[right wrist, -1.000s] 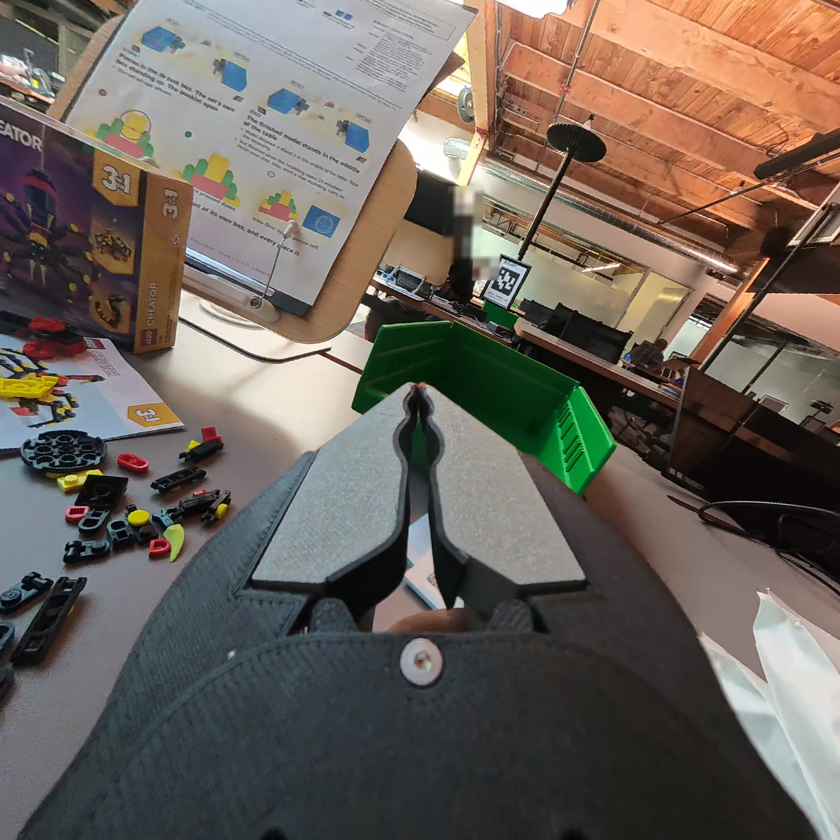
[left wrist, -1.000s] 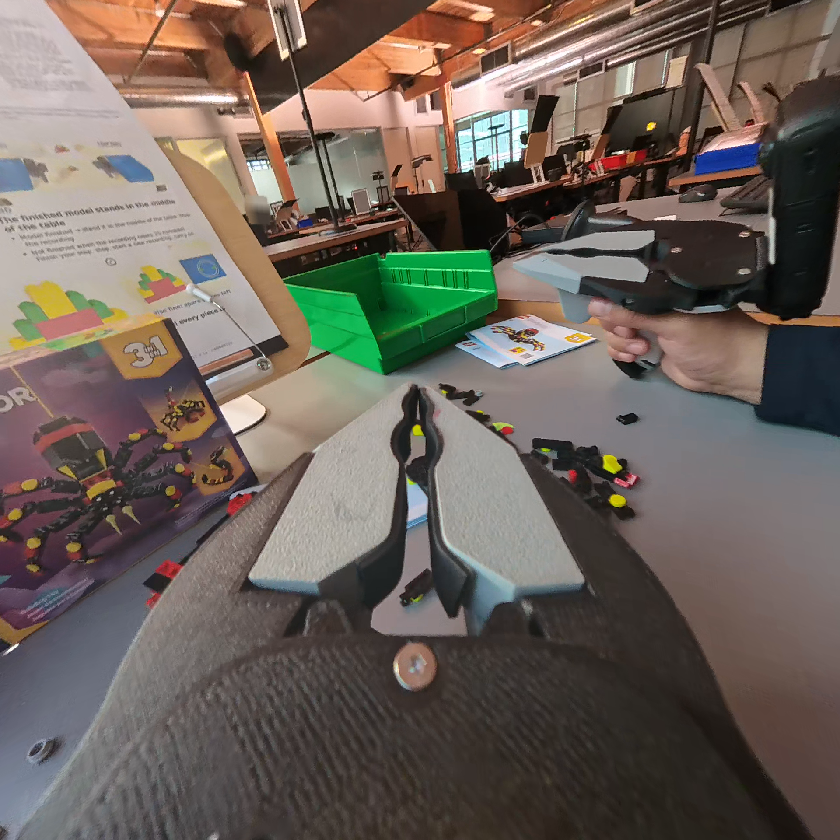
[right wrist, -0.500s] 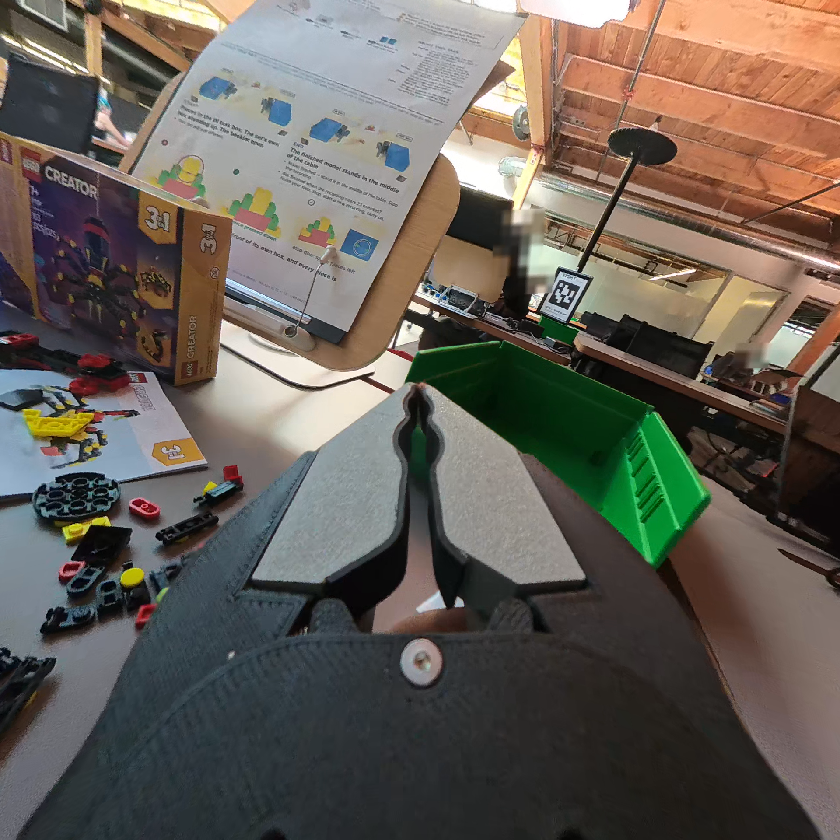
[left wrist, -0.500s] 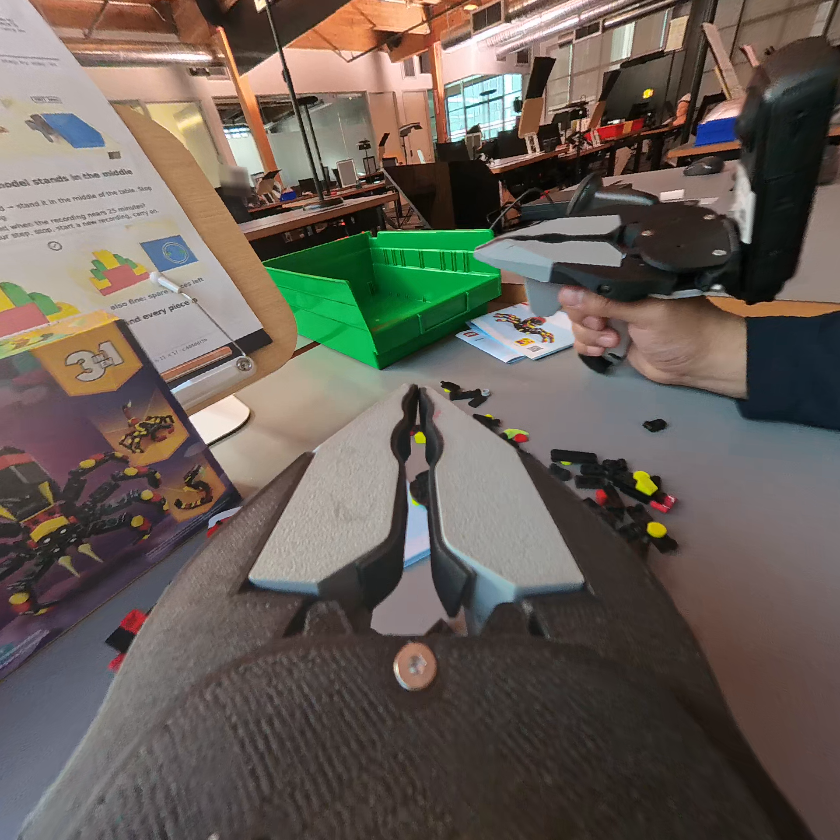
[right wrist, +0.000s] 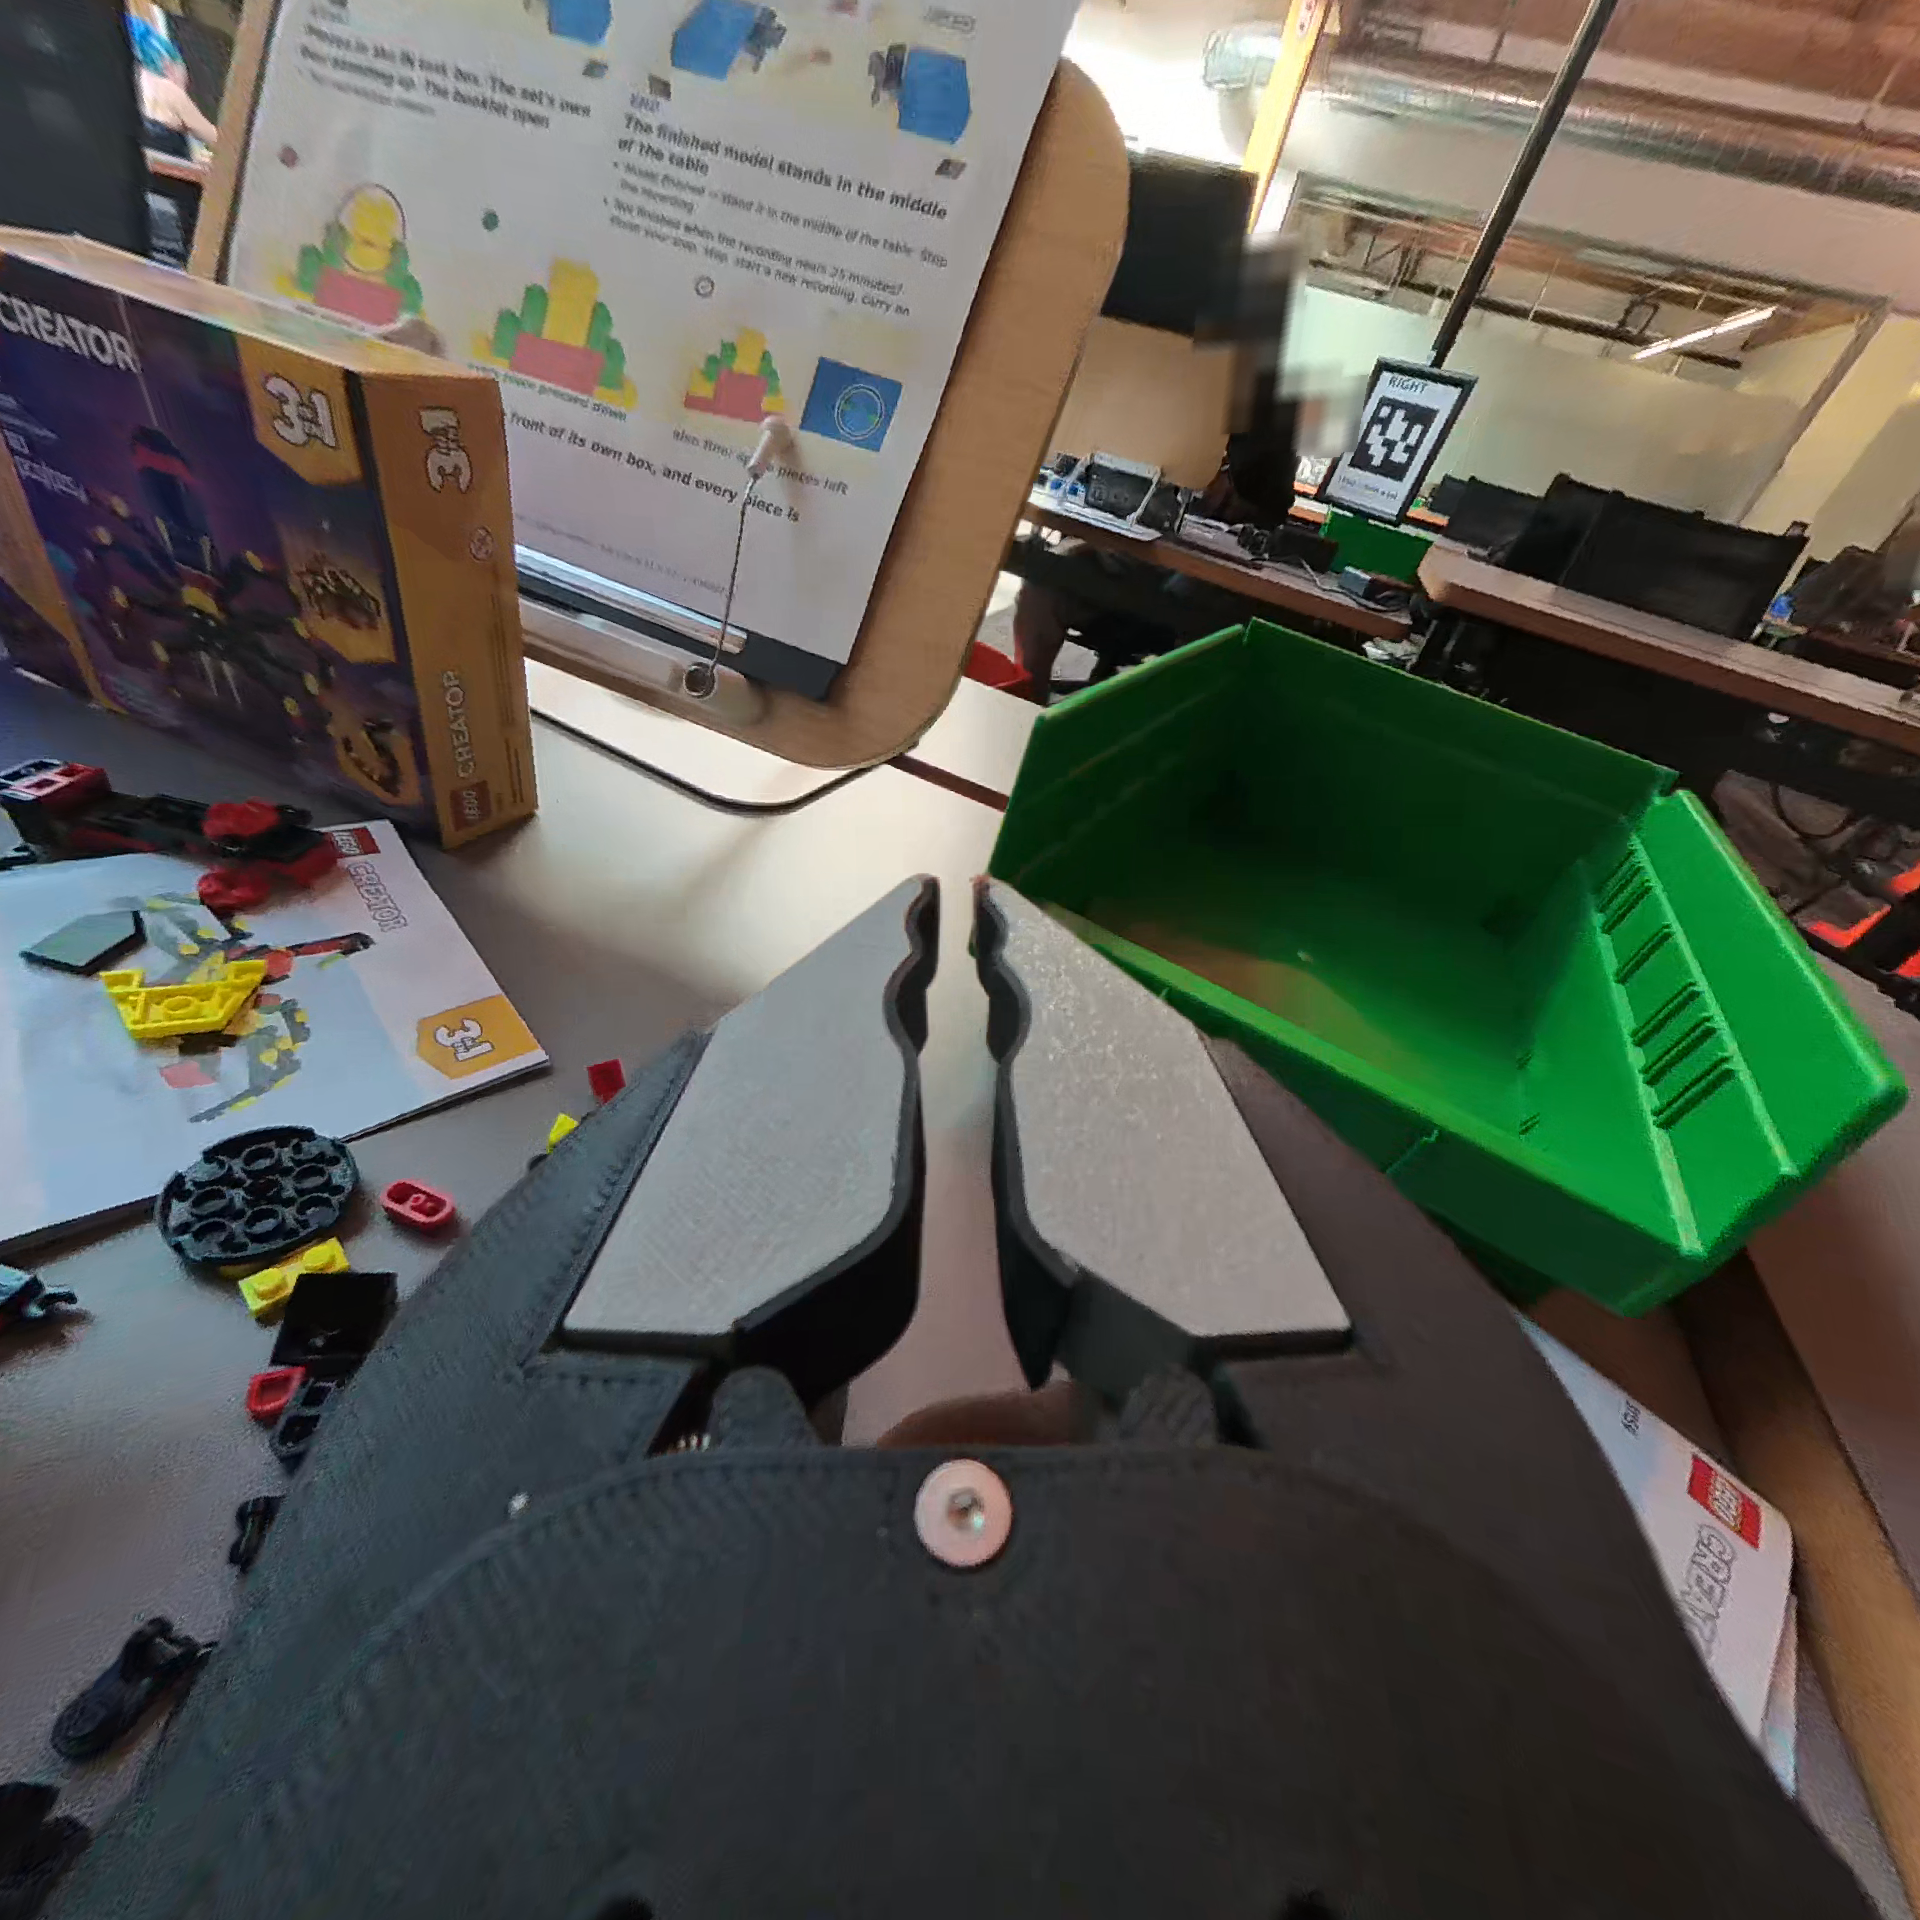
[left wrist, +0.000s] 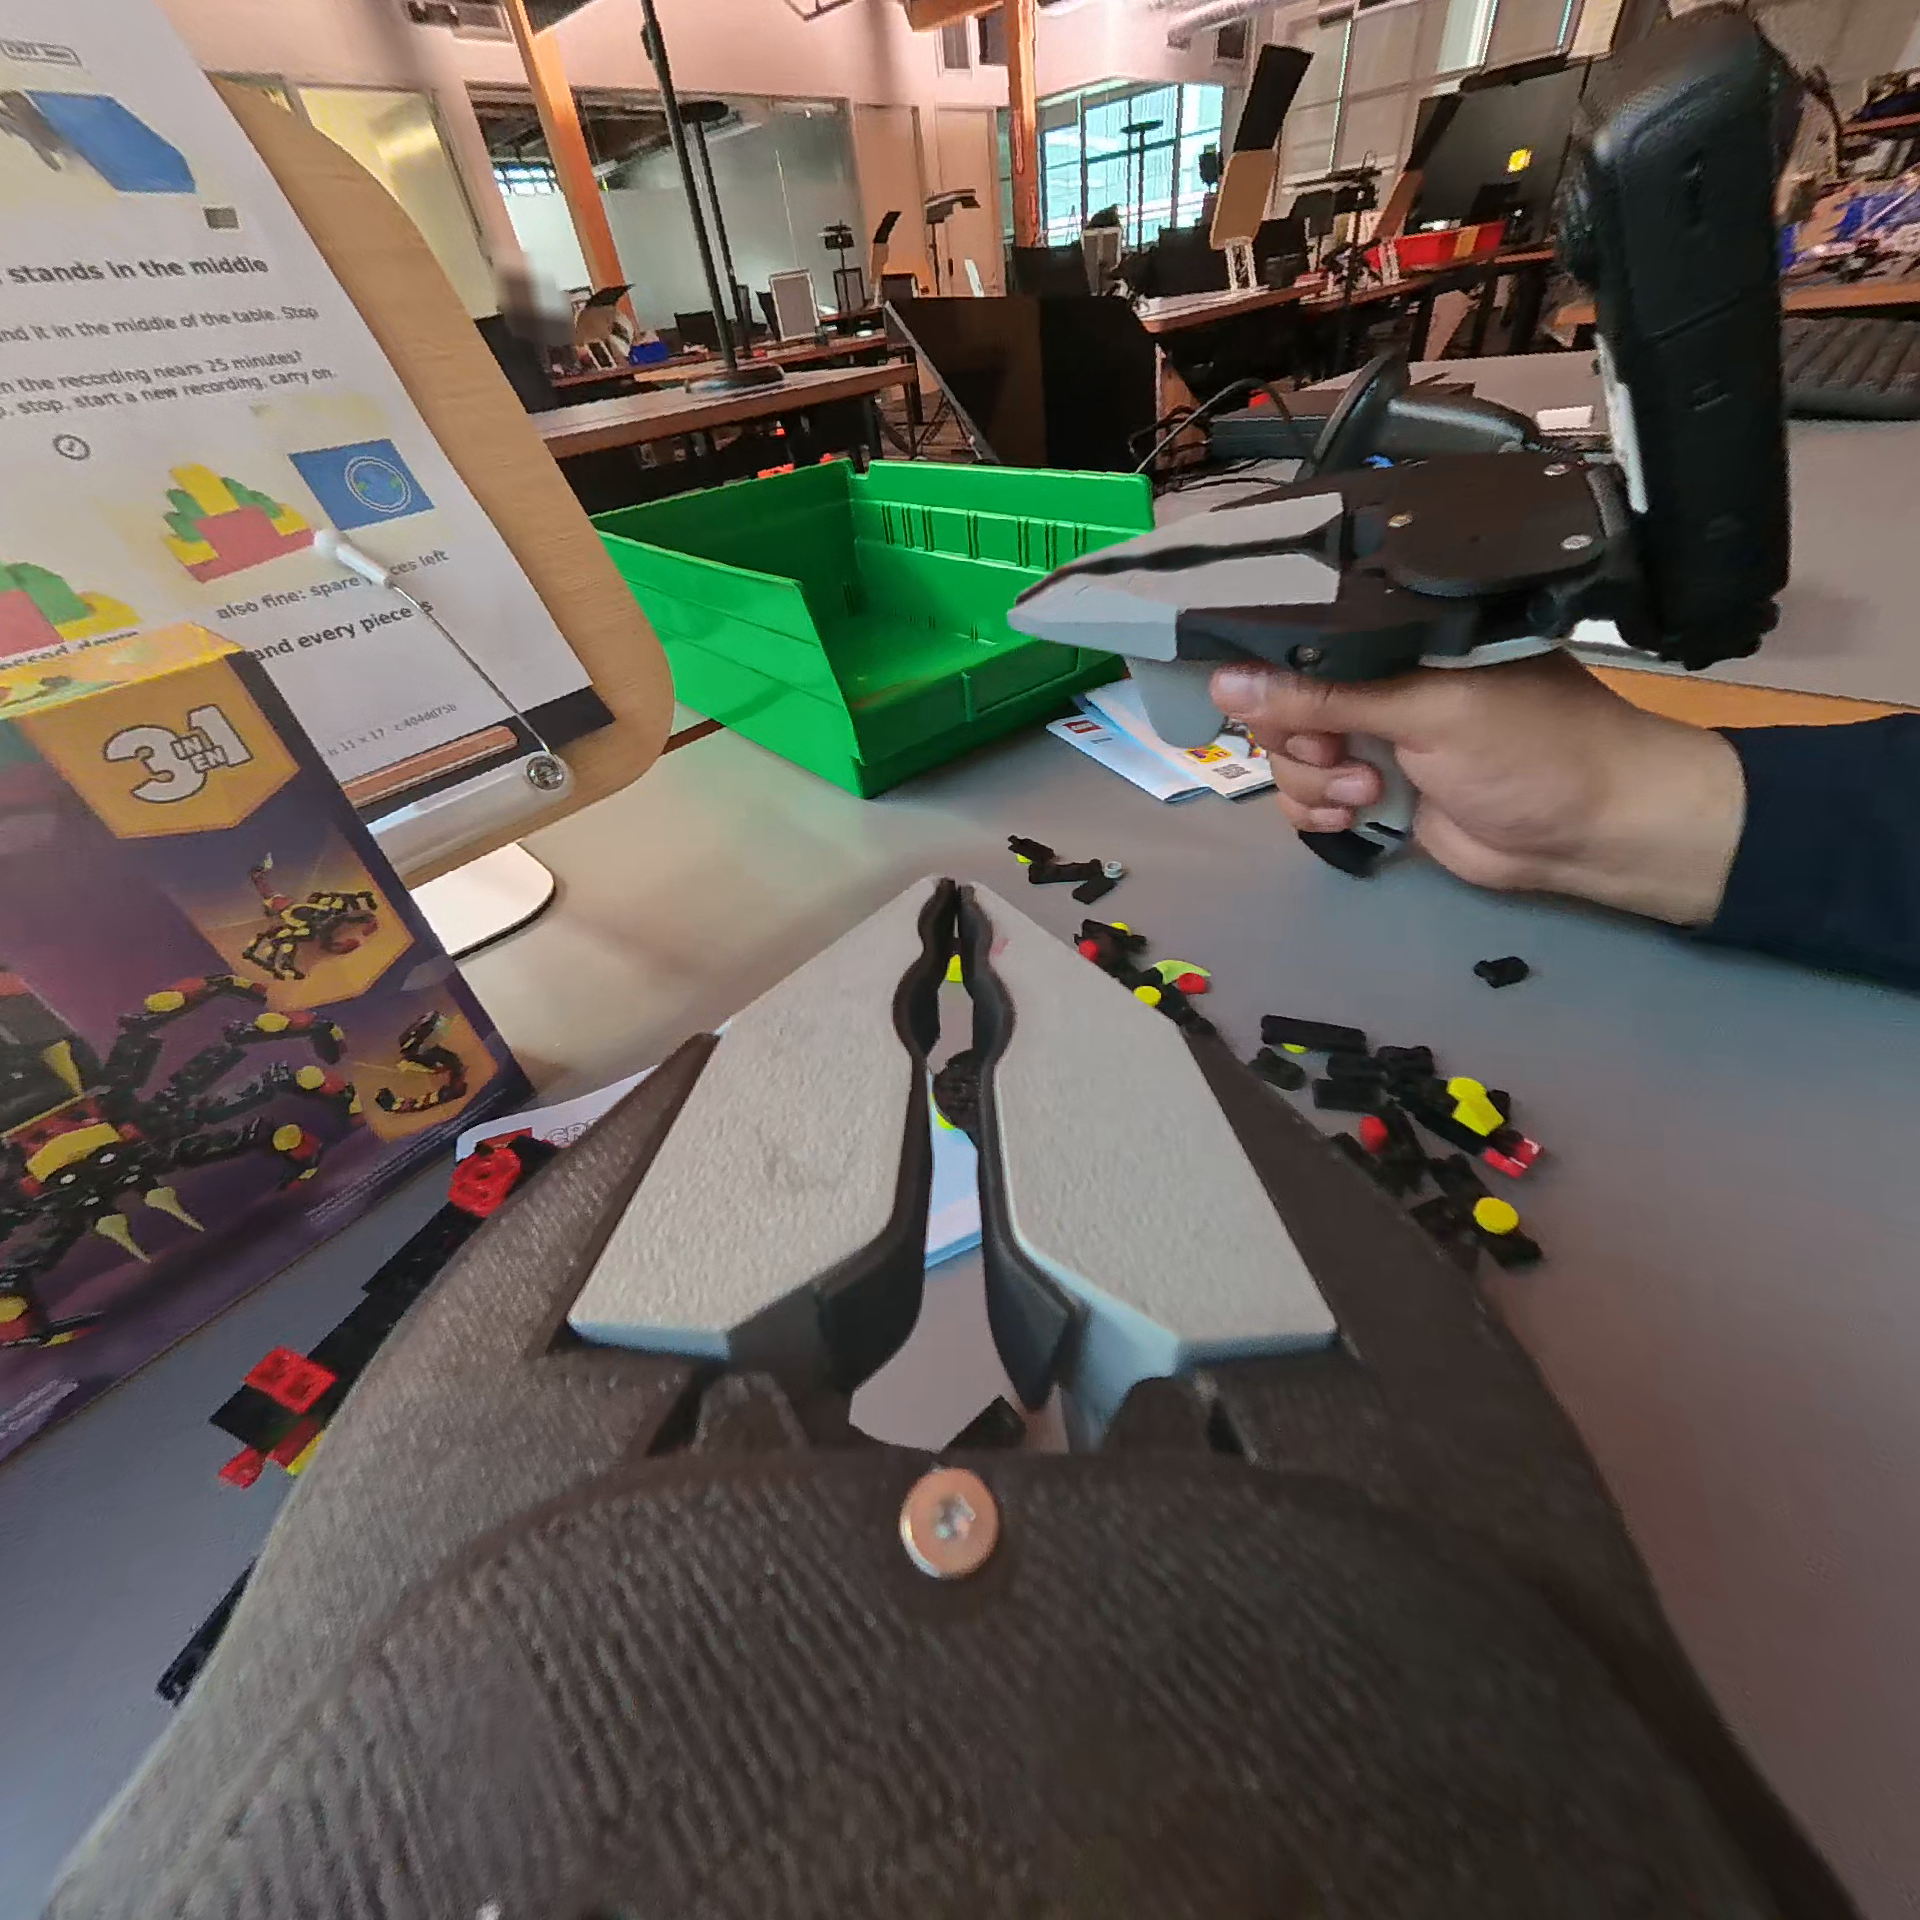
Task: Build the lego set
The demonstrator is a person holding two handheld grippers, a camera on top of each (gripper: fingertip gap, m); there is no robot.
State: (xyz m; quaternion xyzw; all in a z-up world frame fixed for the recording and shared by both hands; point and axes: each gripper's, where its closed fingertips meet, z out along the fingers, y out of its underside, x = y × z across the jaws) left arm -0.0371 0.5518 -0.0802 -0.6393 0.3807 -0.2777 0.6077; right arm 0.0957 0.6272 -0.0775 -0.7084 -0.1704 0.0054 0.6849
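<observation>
Loose black, red and yellow lego pieces [left wrist: 1403, 1122] lie scattered on the grey table [left wrist: 1714, 1247]. My left gripper [left wrist: 956, 896] is shut and empty, held above the table over an open booklet [left wrist: 951, 1205]. My right gripper [right wrist: 956, 902] is empty, its jaws a narrow gap apart, above bare table beside the green bin [right wrist: 1455, 1018]. It also shows in the left wrist view [left wrist: 1039, 615], held by a hand above the pieces. In the right wrist view a black round plate [right wrist: 258, 1195], a yellow wedge plate [right wrist: 182, 1003] and a small red piece [right wrist: 418, 1203] lie at left.
The purple lego box [right wrist: 260, 540] stands at the left, with a wooden stand holding an instruction sheet [right wrist: 644, 312] behind it. The booklet [right wrist: 312, 997] lies in front of the box. The green bin [left wrist: 883, 623] is empty. More booklets [left wrist: 1174, 748] lie near it. Tip to tip, the grippers are about 15 centimeters apart. My left tips are roughly 9 centimeters from the black round plate [right wrist: 258, 1195].
My right gripper's jaws have parted a little; they were touching before. Both grippers have tipped downward toward the table, and the right one has moved leftward in the left wrist view.
</observation>
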